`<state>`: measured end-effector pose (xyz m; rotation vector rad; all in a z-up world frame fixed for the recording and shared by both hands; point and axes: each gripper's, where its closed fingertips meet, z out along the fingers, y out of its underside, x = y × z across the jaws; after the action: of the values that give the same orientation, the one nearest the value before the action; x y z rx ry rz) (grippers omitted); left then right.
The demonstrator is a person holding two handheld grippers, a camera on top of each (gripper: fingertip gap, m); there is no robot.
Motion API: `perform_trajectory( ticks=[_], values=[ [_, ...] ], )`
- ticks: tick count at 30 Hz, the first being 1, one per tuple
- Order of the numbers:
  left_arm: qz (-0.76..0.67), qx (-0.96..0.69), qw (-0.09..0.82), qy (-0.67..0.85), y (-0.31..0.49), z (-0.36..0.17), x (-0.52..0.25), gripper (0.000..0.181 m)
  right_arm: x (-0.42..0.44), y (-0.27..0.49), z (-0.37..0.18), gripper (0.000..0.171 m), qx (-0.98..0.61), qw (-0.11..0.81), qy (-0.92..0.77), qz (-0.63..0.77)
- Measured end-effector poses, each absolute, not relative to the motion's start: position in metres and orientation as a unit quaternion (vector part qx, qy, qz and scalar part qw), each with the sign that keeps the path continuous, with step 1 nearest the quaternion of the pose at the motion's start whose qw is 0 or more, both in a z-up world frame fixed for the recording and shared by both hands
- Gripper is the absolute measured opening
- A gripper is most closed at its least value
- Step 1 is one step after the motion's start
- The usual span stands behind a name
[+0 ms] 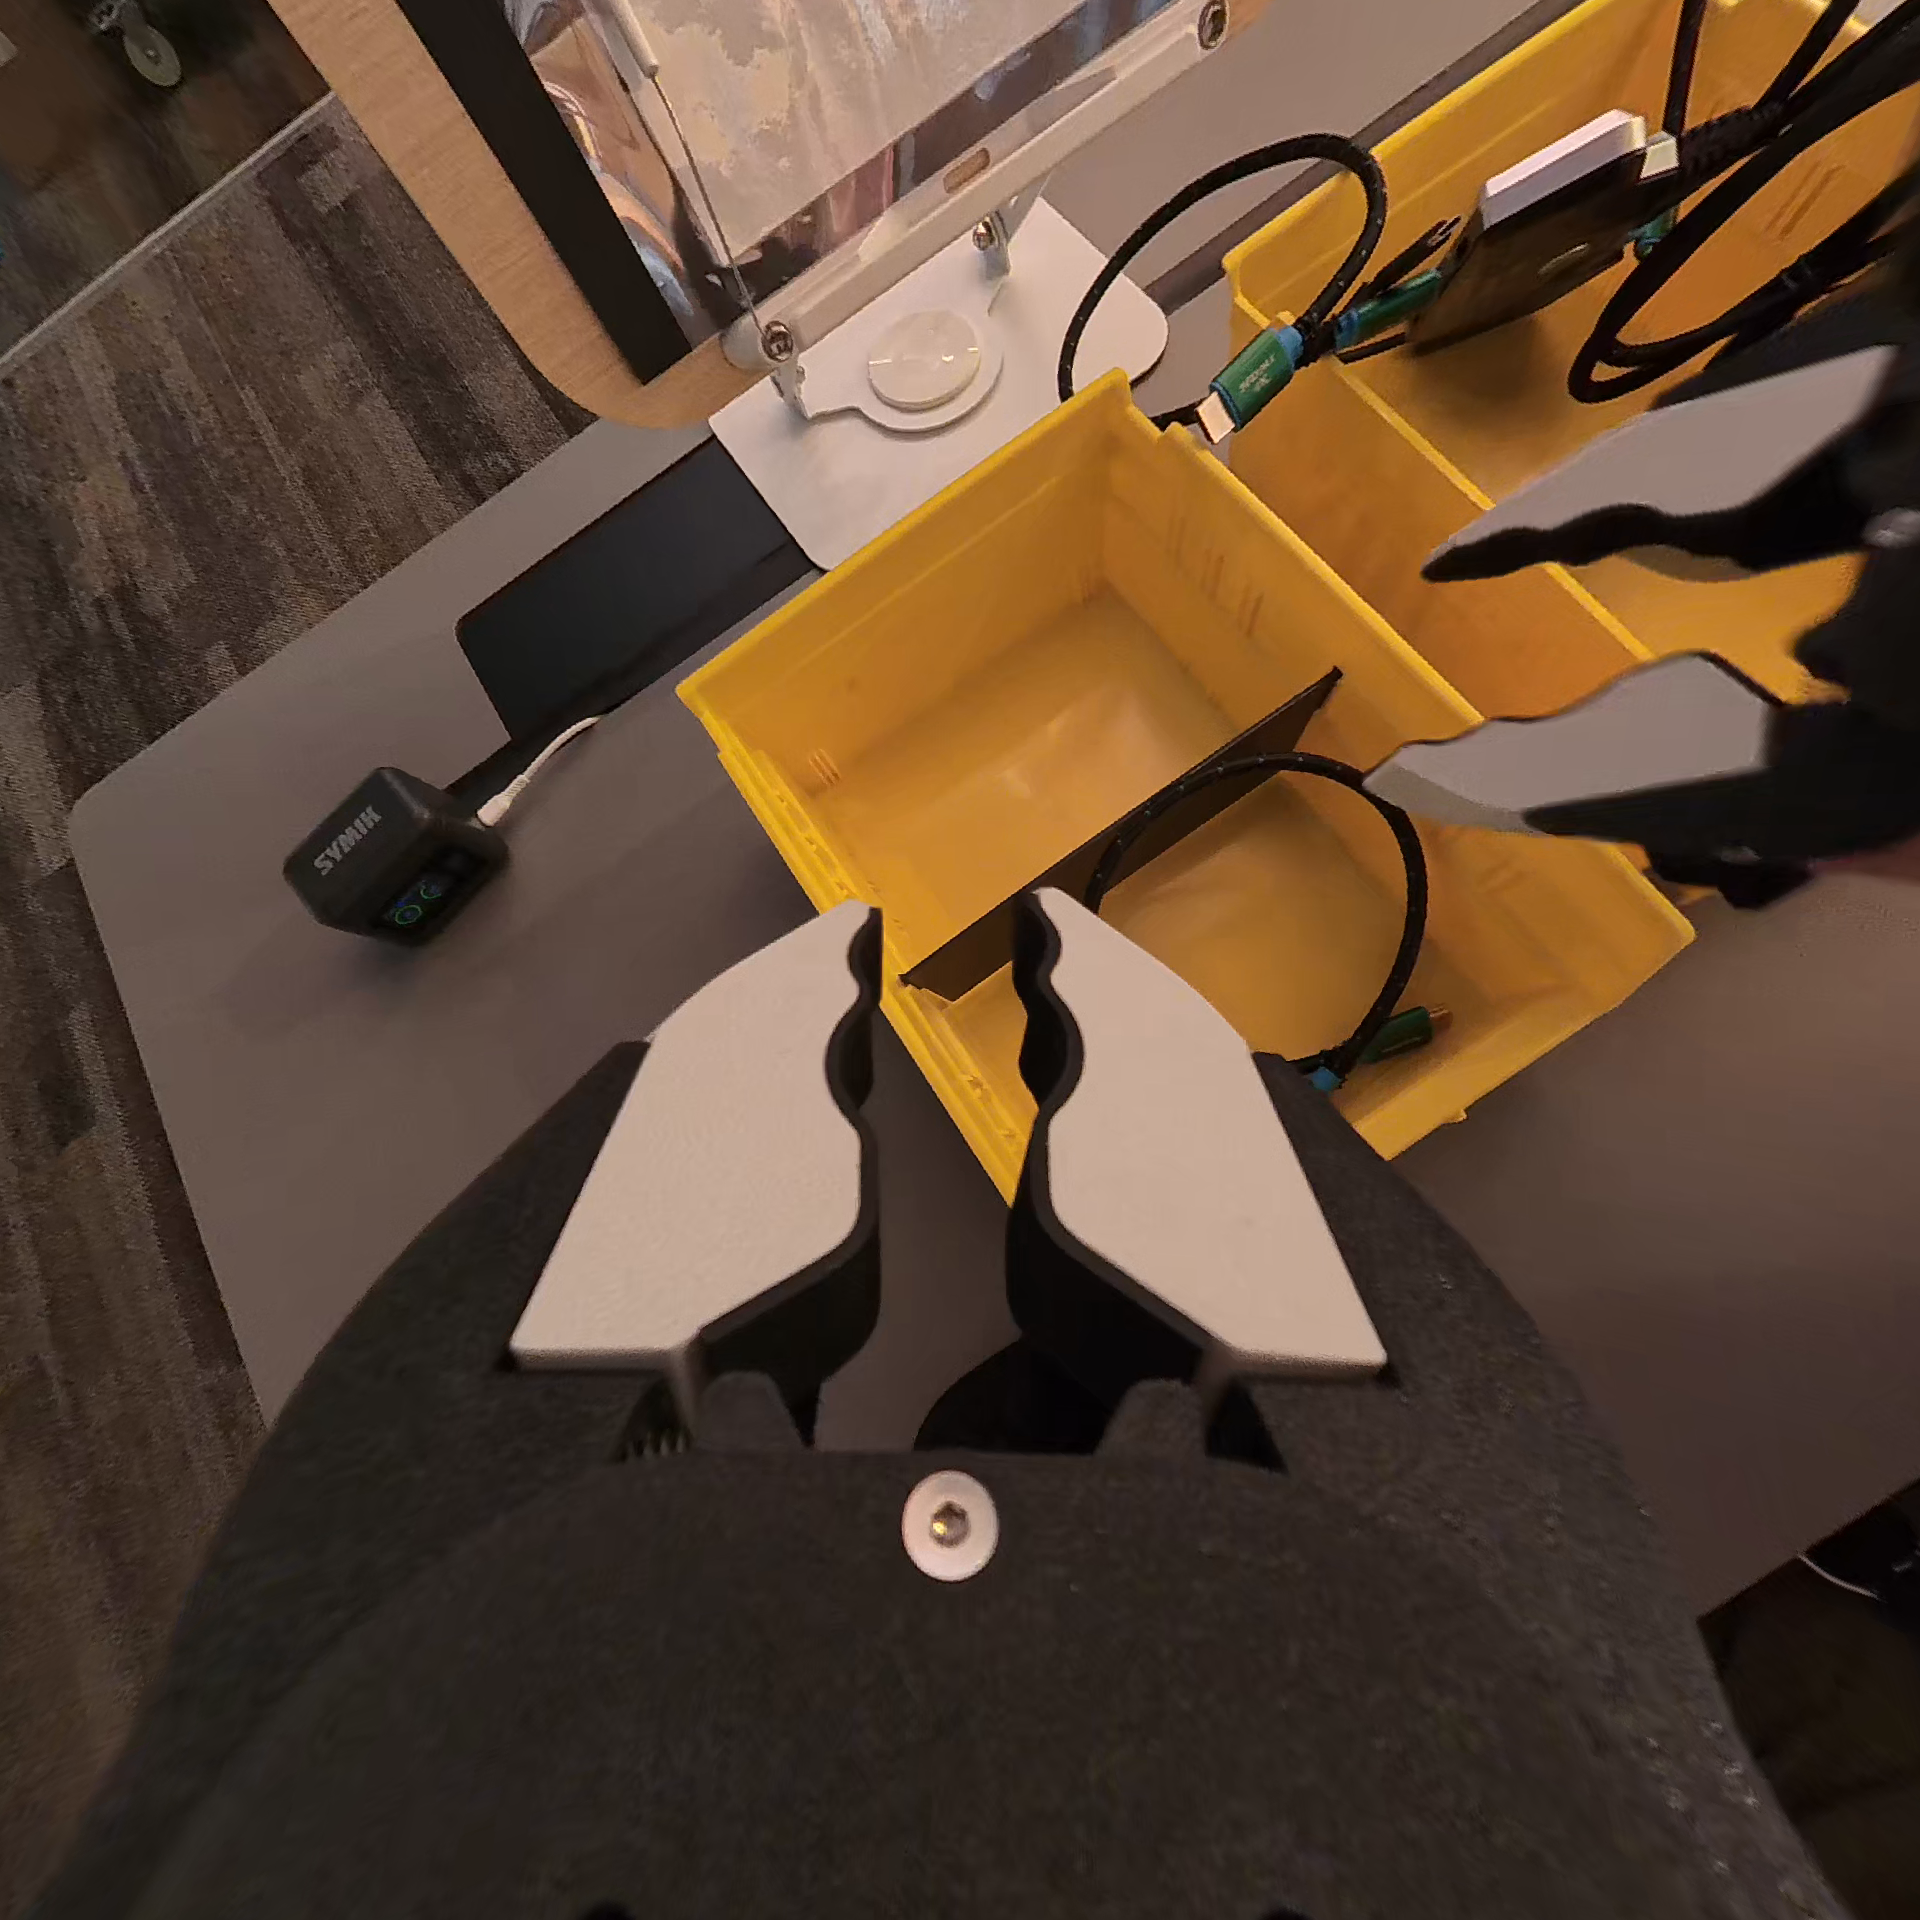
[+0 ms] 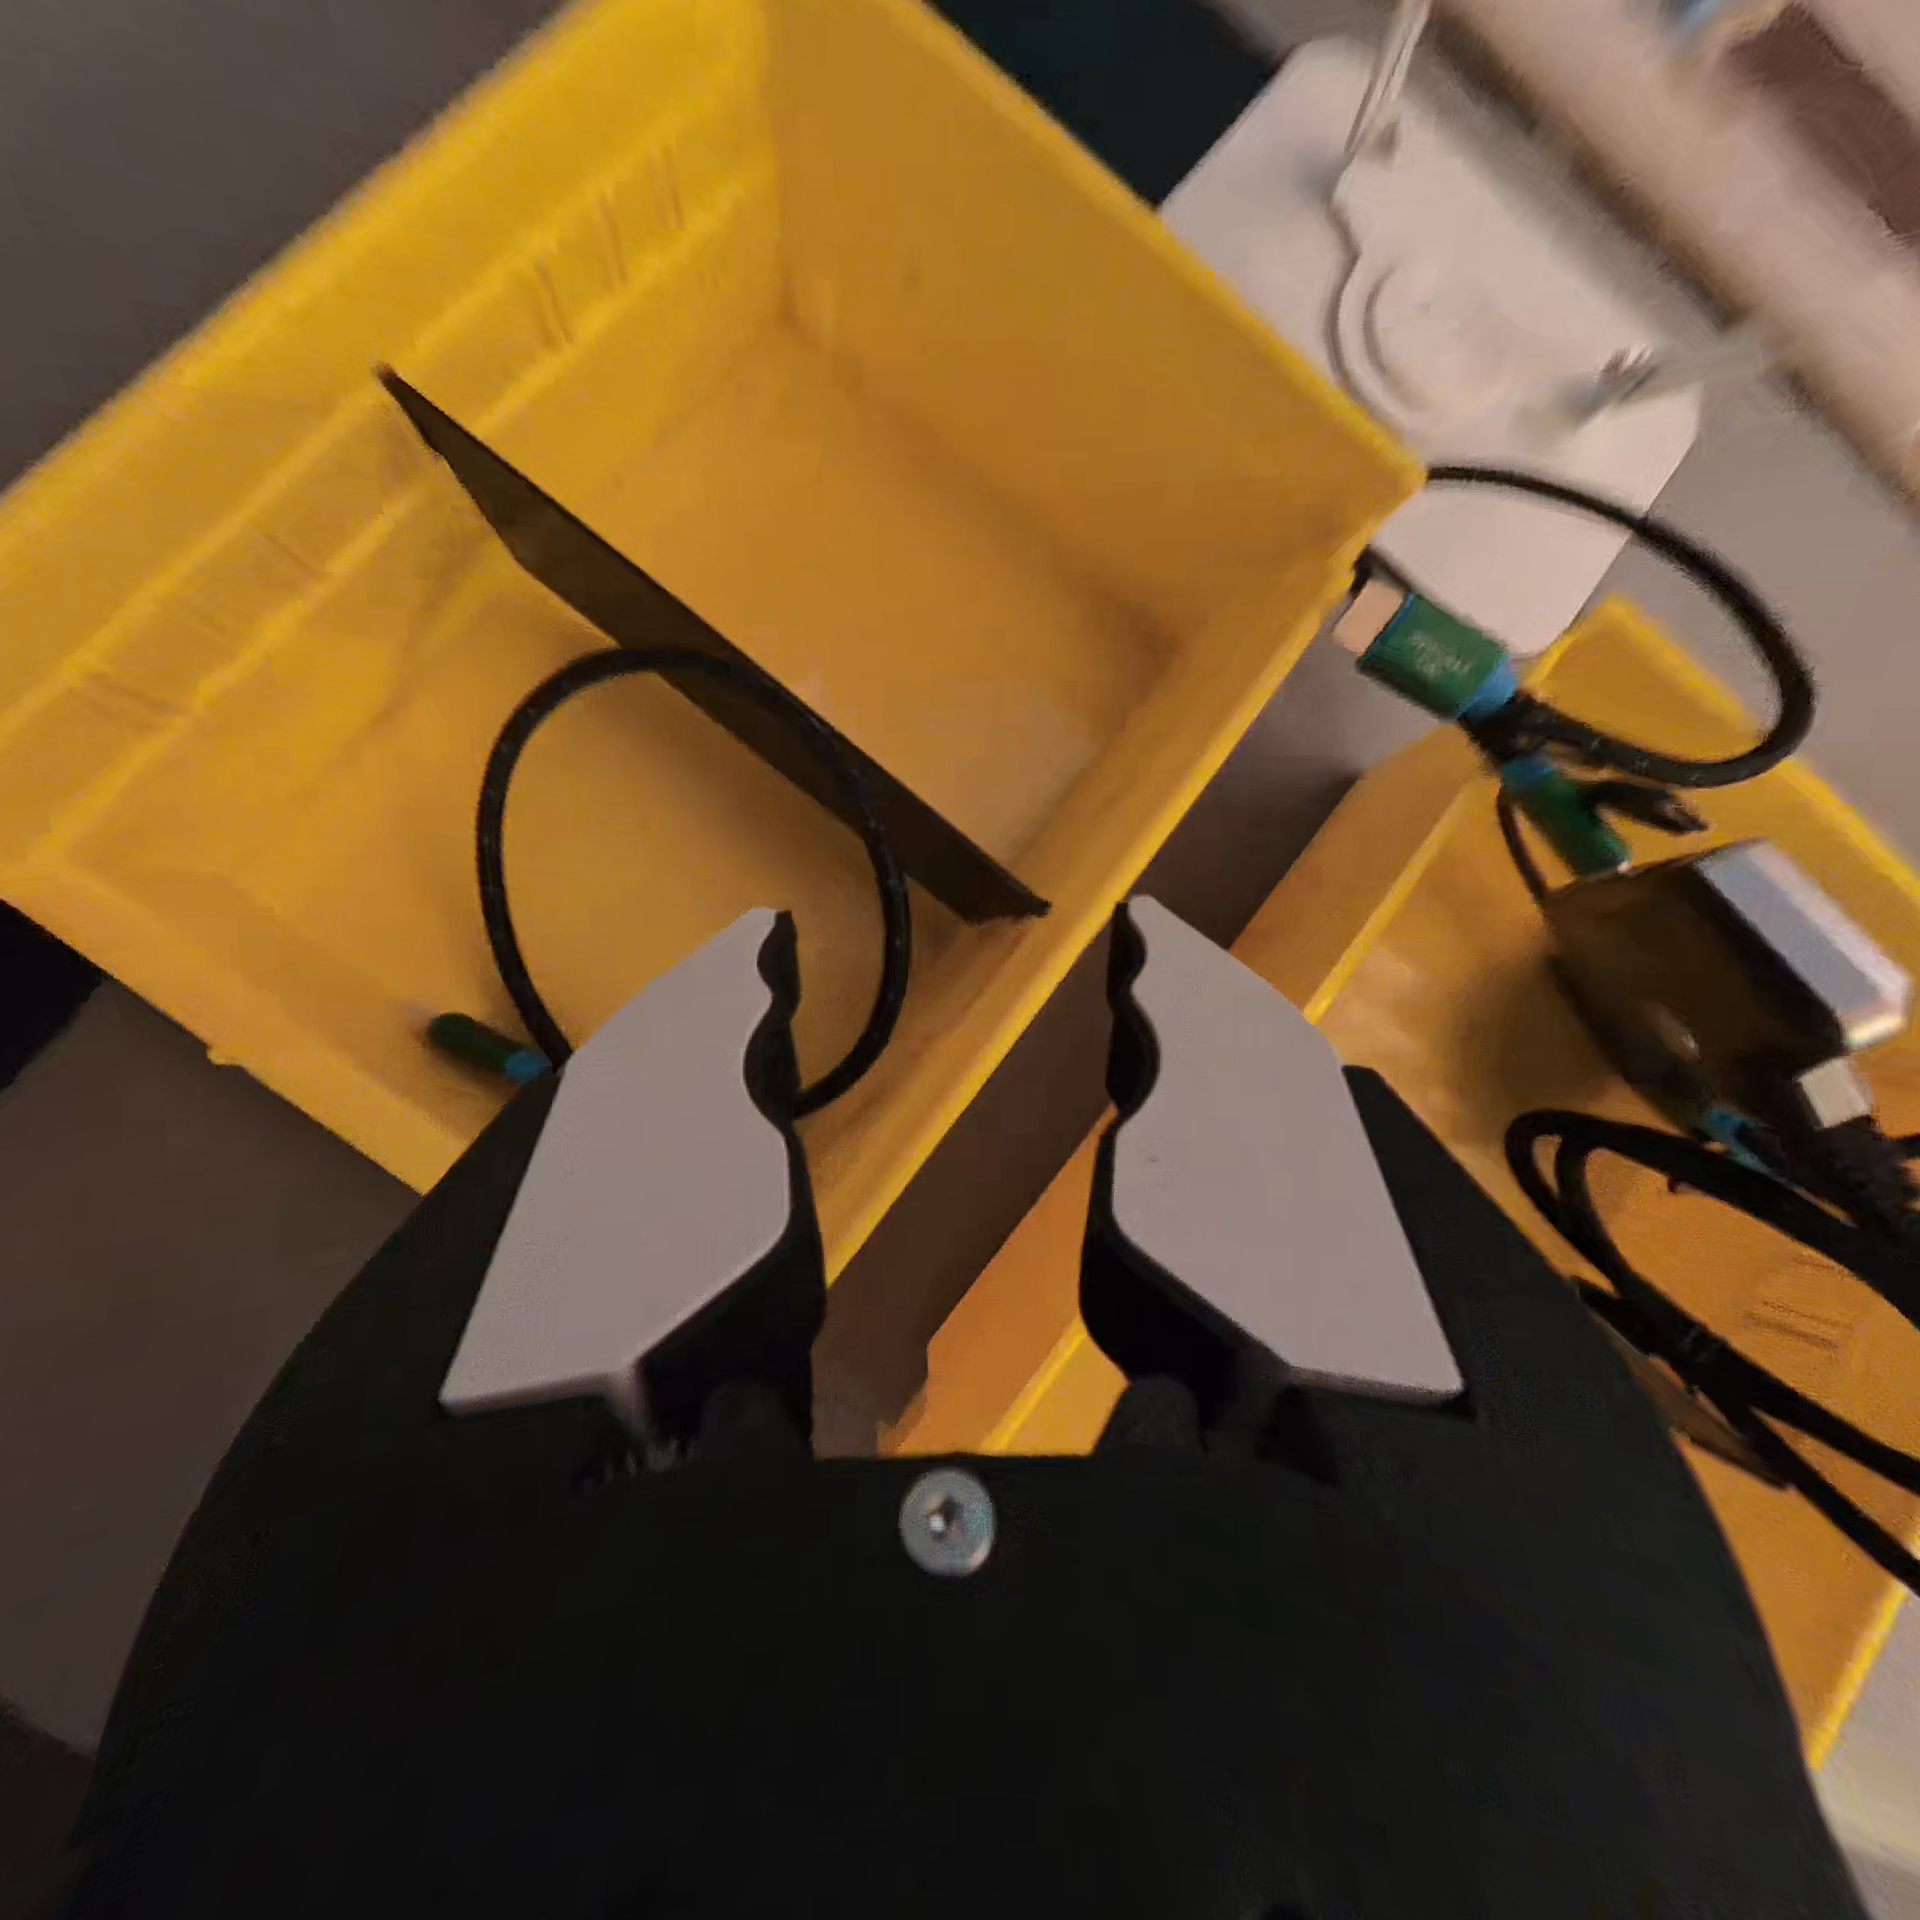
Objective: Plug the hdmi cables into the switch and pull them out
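Observation:
A black HDMI switch (image 1: 1538, 239) with a silver end lies in the far yellow bin (image 1: 1351, 499), with green-plugged black cables in it. One loose green plug (image 1: 1252, 379) hangs over that bin's edge. A looped black cable (image 1: 1418, 904) with a green plug (image 1: 1403, 1029) lies in the near yellow bin (image 1: 748, 707), in front of its black divider (image 1: 1195, 800). My left gripper (image 1: 951, 920) is open a little and empty, above the near bin's front corner. My right gripper (image 2: 951, 914) is open and empty over the gap between the bins, and also shows in the left wrist view (image 1: 1403, 670). The right wrist view shows the switch (image 2: 1714, 997), loop (image 2: 499, 810) and loose plug (image 2: 1429, 649).
A small black device (image 1: 395, 857) with a white cable sits on the grey table (image 1: 312, 1091) at the left. A white stand base (image 1: 831, 468) and a flat black pad (image 1: 623, 603) lie behind the near bin. More coiled black cable (image 2: 1662, 1247) lies in the far bin. The table's edge drops to carpet at the left.

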<state>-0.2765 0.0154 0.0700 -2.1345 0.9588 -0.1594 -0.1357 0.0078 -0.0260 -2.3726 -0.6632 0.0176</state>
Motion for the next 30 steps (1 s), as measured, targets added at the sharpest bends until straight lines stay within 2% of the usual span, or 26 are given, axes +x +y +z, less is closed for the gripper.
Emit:
perform_trajectory(
  ticks=[1, 7, 10, 14, 19, 24, 30],
  values=[
    [-0.067, -0.838, 0.388, 0.379, 0.016, 0.070, -0.275, 0.024, -0.129, 0.012, -0.034, 0.059, -0.919, 0.309, -0.245, 0.005],
    [-0.073, -0.823, 0.403, 0.393, 0.018, 0.076, -0.268, 0.024, -0.115, 0.011, -0.076, 0.053, -0.958, 0.196, -0.207, 0.031],
    [-0.063, -0.802, 0.446, 0.392, 0.028, 0.089, -0.264, 0.023, -0.118, 0.014, -0.080, 0.044, -0.960, 0.186, -0.206, 0.026],
    [-0.034, -0.784, 0.506, 0.359, 0.043, 0.108, -0.268, 0.029, -0.118, 0.017, -0.088, 0.041, -0.968, 0.160, -0.195, 0.013],
    [-0.014, -0.746, 0.587, 0.313, 0.054, 0.137, -0.278, 0.034, -0.122, 0.026, -0.089, 0.025, -0.975, 0.163, -0.147, 0.040],
    [-0.036, -0.756, 0.579, 0.303, 0.053, 0.134, -0.279, 0.033, -0.152, 0.025, -0.088, 0.022, -0.974, 0.149, -0.132, 0.107],
    [-0.037, -0.761, 0.569, 0.310, 0.052, 0.130, -0.281, 0.033, -0.157, 0.025, -0.088, 0.021, -0.977, 0.134, -0.128, 0.107]
  ],
)
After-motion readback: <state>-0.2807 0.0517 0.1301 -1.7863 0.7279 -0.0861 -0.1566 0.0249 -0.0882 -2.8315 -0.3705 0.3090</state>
